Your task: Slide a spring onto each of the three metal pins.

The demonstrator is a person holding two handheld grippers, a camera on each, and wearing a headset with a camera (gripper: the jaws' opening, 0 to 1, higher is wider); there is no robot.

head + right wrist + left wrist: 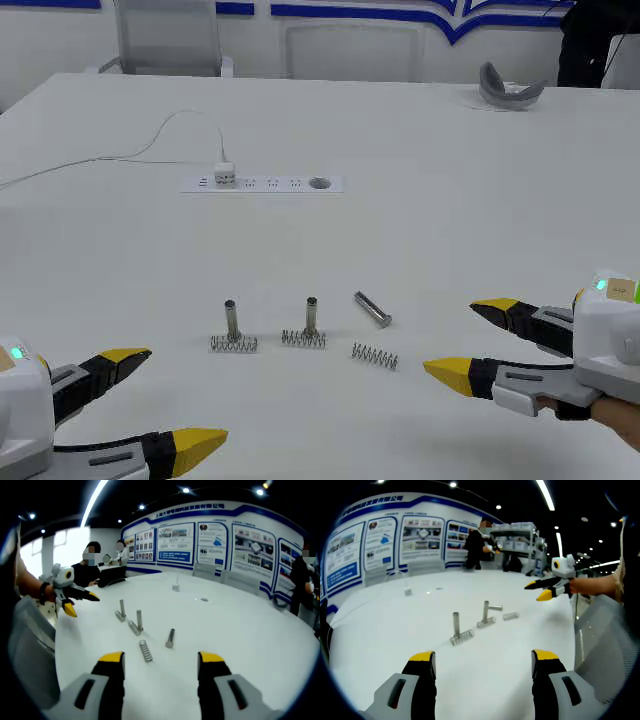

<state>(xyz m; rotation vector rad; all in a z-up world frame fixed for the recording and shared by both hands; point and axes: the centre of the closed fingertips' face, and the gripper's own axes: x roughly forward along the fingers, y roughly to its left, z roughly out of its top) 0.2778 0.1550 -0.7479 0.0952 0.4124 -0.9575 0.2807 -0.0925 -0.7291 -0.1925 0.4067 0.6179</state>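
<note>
Two metal pins stand upright on the white table (450,200): the left pin (231,318) and the middle pin (311,315). A third pin (372,309) lies on its side to their right. A spring lies flat in front of each: left spring (233,344), middle spring (303,339), right spring (375,356). My left gripper (165,397) is open at the bottom left, short of the left pin (455,624). Off to the right of the lying pin (170,638) and the nearest spring (145,651), my right gripper (467,338) is open too. Neither holds anything.
A white power strip (262,184) with a plugged charger (224,174) and its cable lies mid-table behind the pins. A grey curved object (510,88) sits at the far right. Chairs (168,35) stand along the far edge. People stand beyond the table (476,545).
</note>
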